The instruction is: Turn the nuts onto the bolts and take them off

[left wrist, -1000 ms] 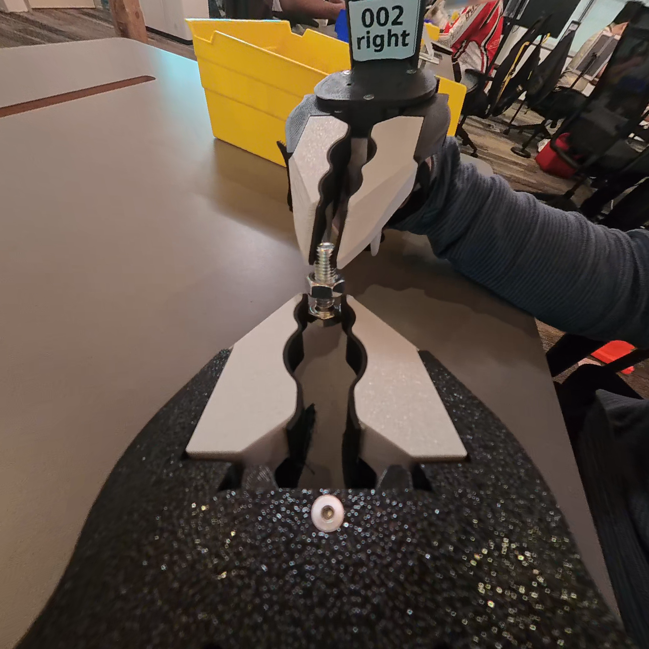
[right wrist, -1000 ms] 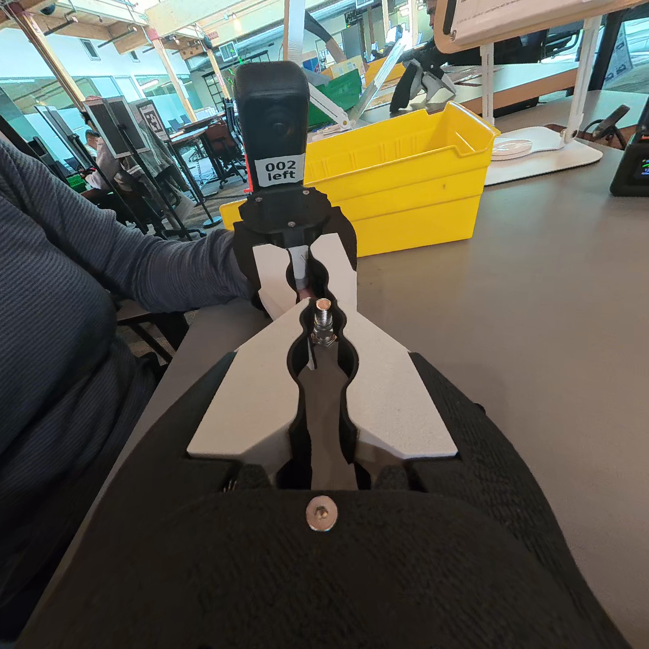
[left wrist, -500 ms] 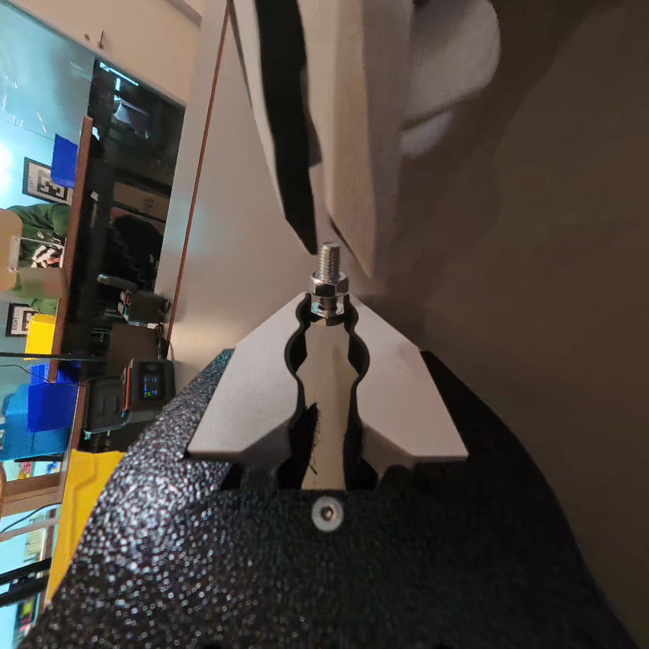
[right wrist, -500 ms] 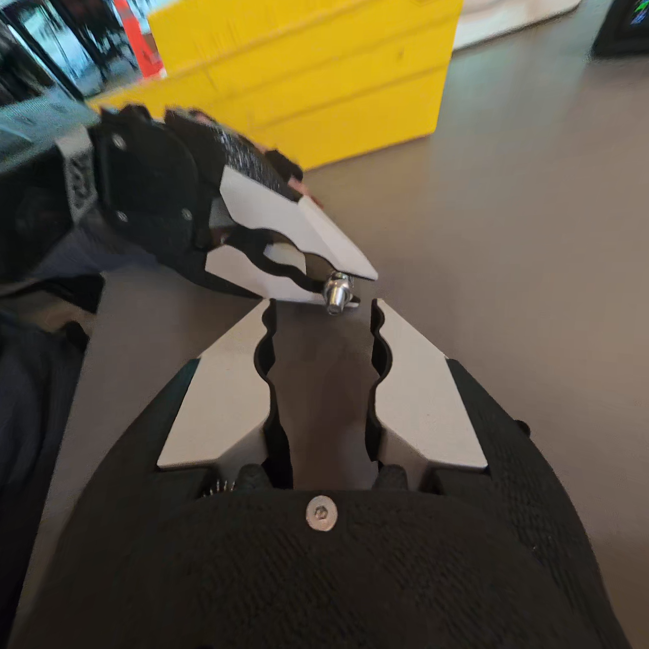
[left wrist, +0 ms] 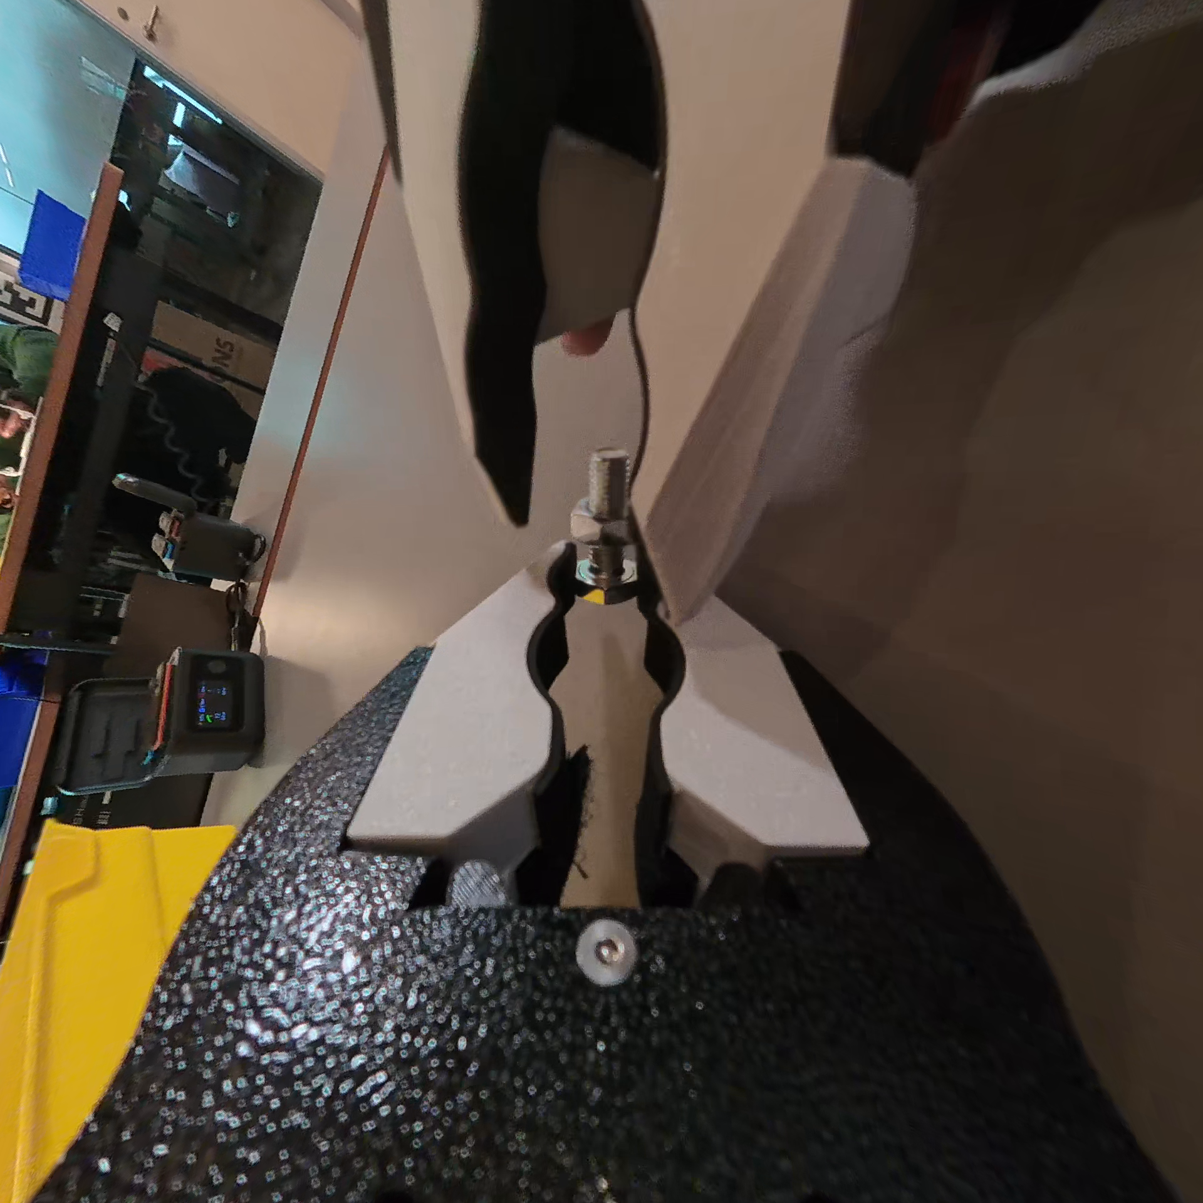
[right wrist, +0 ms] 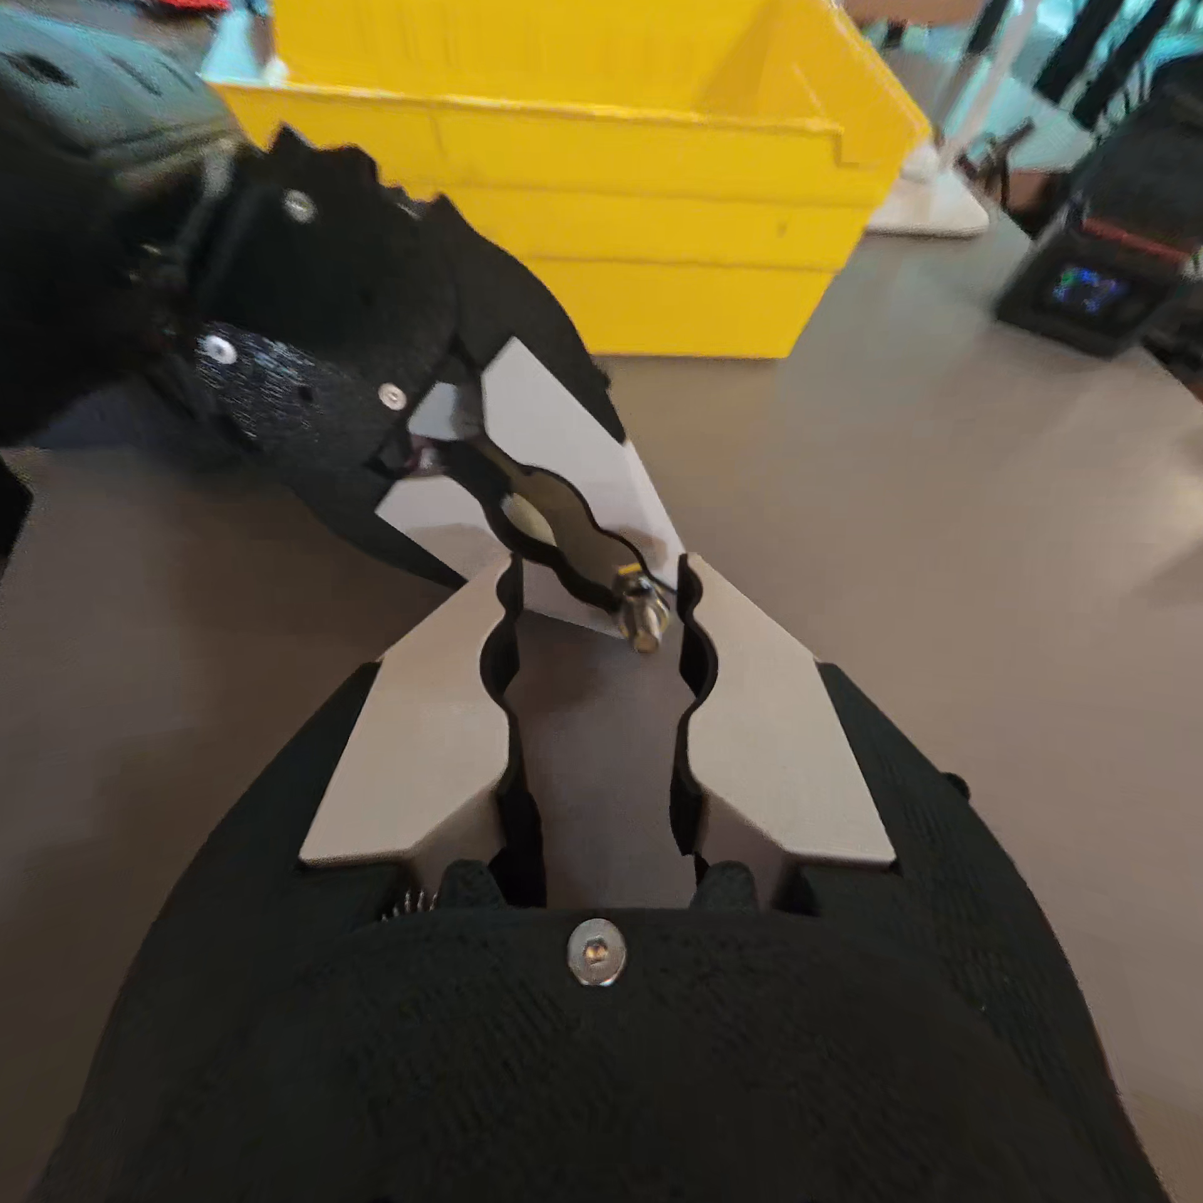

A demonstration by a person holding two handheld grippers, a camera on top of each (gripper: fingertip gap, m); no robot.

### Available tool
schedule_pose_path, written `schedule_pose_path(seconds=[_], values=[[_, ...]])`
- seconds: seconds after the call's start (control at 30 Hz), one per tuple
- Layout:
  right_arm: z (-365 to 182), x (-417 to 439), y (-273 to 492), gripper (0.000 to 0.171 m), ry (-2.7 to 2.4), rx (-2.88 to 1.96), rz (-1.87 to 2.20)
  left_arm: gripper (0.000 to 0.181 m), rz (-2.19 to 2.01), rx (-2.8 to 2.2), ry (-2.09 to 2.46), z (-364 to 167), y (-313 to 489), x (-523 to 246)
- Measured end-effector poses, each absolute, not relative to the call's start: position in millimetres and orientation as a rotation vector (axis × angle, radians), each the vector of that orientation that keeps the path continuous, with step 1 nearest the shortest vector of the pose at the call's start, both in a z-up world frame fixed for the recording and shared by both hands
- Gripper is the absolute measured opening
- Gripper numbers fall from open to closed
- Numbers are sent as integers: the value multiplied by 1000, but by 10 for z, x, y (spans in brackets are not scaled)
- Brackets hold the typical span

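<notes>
Grey tabletop (right wrist: 911,586) fills most of the right wrist view, with a yellow bin (right wrist: 651,215) standing at its far side and a small black device (right wrist: 1093,293) with a lit screen seen at the far right, blurred. The left wrist view is rolled on its side, so that the same bin (left wrist: 84,976) shows at the lower left and the device (left wrist: 195,709) at the left, against a dark glass wall.

The left gripper (left wrist: 602,573) is seen closed on the head end of a bolt (left wrist: 608,501), which is held at the very tips of its grey fingers (left wrist: 475,703). The threaded shank is pointed away from the fingertips, and a nut (left wrist: 595,524) is seated partway along it, with bare thread left beyond it. In the right wrist view the same gripper (right wrist: 641,602) comes in from the left, tilted down to the right, with the bolt (right wrist: 644,618) projecting from its tips just above the table.

The right gripper (right wrist: 599,573) is held with its jaws spread apart and nothing between them. The bolt end lies in the gap near the right fingertip; whether it is touched cannot be told. From the left wrist view, the open right gripper (left wrist: 586,508) is seen from close by, its fingers standing on either side of the shank and nut.
</notes>
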State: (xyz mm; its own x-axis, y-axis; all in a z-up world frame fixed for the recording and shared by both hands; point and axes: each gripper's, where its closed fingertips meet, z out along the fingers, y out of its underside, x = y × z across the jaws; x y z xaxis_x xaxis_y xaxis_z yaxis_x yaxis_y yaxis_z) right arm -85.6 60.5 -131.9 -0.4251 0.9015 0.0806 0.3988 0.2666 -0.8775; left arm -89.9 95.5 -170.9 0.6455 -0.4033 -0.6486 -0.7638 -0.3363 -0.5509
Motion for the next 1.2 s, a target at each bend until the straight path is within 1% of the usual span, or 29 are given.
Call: schedule_pose_path(seconds=[0.07, 0.2, 0.33, 0.37, 0.4, 0.53, 0.63, 0.67, 0.7, 0.8, 0.87, 1.03, 1.17, 1.2], values=[[-1448, -802, 708, 51, -1989, -1286, 1021, 17, 490, -1971, 907, -1711, 955, -898], [-1645, -711, 697, 52, -2088, -1372, 974, 17, 494, -1971, 907, -1712, 954, -896], [-1484, -807, 586, 54, -2056, -1155, 962, 17, 481, -1977, 901, -1714, 953, -892], [-1433, -805, 542, 48, -2050, -1101, 981, 17, 484, -1977, 901, -1715, 952, -893], [-1396, -810, 545, 47, -2031, -1098, 992, 17, 484, -1978, 900, -1714, 952, -892], [-1510, -758, 772, 50, -2014, -1317, 944, 17, 483, -1979, 899, -1715, 951, -890], [-1573, -732, 756, 49, -2044, -1356, 961, 17, 486, -1980, 898, -1716, 951, -889], [-1542, -751, 696, 49, -2048, -1323, 989, 17, 482, -1982, 896, -1716, 951, -888], [-1486, -782, 630, 53, -2043, -1265, 1014, 17, 479, -1983, 894, -1716, 951, -889], [-1257, -786, 363, 48, -2031, -1050, 1147, 17, 484, -1982, 895, -1716, 951, -888], [-1182, -800, 406, 48, -1984, -1075, 1179, 17, 483, -1981, 899, -1716, 948, -879], [-1567, -722, 756, 49, -2053, -1293, 944, 17, 500, -1974, 907, -1713, 947, -875], [-1482, -804, 601, 52, -2053, -1171, 971, 17, 500, -1973, 906, -1713, 947, -875], [-1425, -810, 545, 48, -2049, -1107, 987, 17, 500, -1974, 905, -1713, 947, -875]])
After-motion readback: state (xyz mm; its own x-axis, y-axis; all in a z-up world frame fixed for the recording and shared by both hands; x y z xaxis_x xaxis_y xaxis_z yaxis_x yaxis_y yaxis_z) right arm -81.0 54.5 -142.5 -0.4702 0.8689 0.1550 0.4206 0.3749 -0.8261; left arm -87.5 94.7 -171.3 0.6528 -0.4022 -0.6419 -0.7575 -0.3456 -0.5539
